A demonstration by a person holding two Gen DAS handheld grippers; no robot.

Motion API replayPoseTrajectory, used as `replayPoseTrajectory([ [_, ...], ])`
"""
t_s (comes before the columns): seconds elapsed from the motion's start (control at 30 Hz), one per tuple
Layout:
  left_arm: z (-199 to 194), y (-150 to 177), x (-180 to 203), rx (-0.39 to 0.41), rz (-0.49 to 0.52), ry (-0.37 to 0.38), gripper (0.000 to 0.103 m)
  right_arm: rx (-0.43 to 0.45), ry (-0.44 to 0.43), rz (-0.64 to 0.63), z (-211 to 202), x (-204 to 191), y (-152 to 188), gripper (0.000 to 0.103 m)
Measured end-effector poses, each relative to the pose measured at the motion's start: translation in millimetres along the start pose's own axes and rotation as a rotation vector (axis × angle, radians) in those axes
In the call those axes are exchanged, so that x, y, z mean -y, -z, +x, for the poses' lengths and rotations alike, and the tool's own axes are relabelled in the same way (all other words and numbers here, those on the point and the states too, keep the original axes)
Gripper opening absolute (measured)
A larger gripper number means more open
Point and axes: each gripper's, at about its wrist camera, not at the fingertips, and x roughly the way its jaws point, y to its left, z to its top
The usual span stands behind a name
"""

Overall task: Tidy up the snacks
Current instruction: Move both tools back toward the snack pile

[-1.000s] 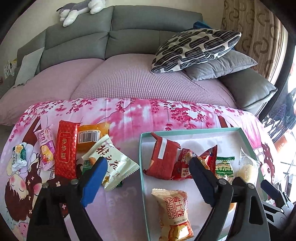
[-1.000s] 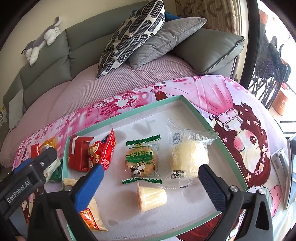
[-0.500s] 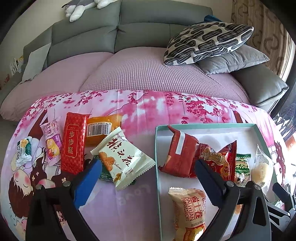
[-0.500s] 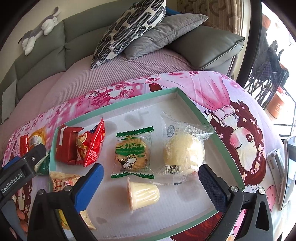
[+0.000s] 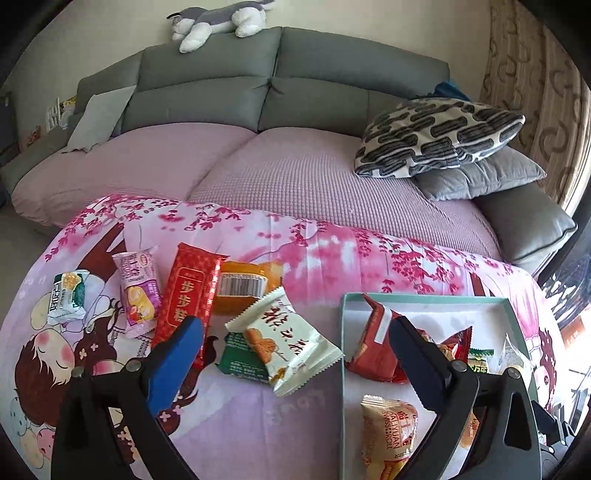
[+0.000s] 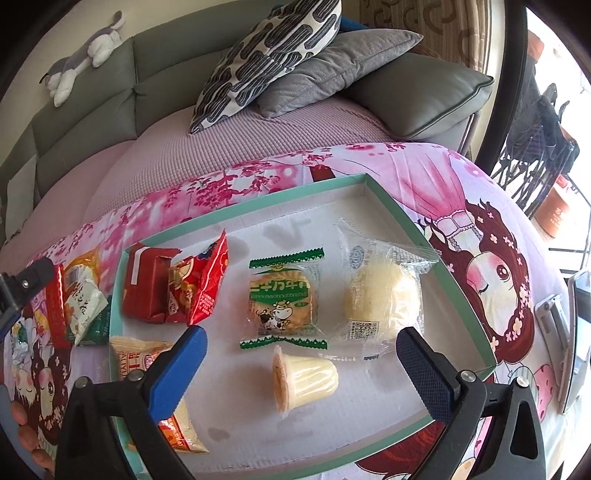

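Observation:
A green-rimmed tray [image 6: 391, 206] [image 5: 342, 354] lies on the pink cloth. It holds a red packet [image 6: 147, 284], a red snack bag [image 6: 203, 280], a green-edged biscuit pack [image 6: 282, 302], a clear-wrapped bun [image 6: 382, 295], a jelly cup [image 6: 304, 380] and a Swiss-roll pack [image 5: 388, 435]. Left of the tray lie loose snacks: a white pack [image 5: 288, 343] on a green one [image 5: 240, 362], a long red bar [image 5: 184, 295], an orange pack [image 5: 247, 284], a pink pack [image 5: 138, 291] and a small white-green pack [image 5: 66, 297]. My left gripper [image 5: 295, 354] is open above the white pack. My right gripper [image 6: 303, 365] hangs open over the jelly cup.
A grey sofa with a purple cover [image 5: 295, 177] runs behind the table, with patterned and grey cushions [image 5: 443, 136] at the right and a plush toy [image 5: 218, 18] on its back. A silver device [image 6: 554, 321] lies on the table's right edge. A hand [image 6: 26, 439] shows at lower left.
The left gripper has swung left, from over the tray to over the loose white pack, and its jaws stand a little wider. The right gripper has barely shifted.

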Motion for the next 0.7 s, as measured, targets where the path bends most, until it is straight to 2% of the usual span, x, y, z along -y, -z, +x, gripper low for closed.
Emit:
replayPoseTrajectory([
  [0.1,-3.2,0.8,-15.4,0.010,-0.018,-0.003,0.100,-0.005,-0.015,-0.025,0.4,-11.9,1.8,0.103],
  [0.3,-1.7,14.5,-46.9,-0.018,-0.056,-0.031,0.100,0.009,-0.041,-0.084,-5.0,-42.0,7.3,0.103],
  [0.53,0.8,27.5,-85.7,-0.053,-0.080,-0.052,0.100,-0.017,-0.071,-0.157,-1.5,-82.0,20.2,0.103],
  [0.7,-4.4,27.7,-112.5,-0.032,-0.092,-0.094,0.100,-0.036,-0.102,-0.203,0.4,-111.3,30.7,0.103],
])
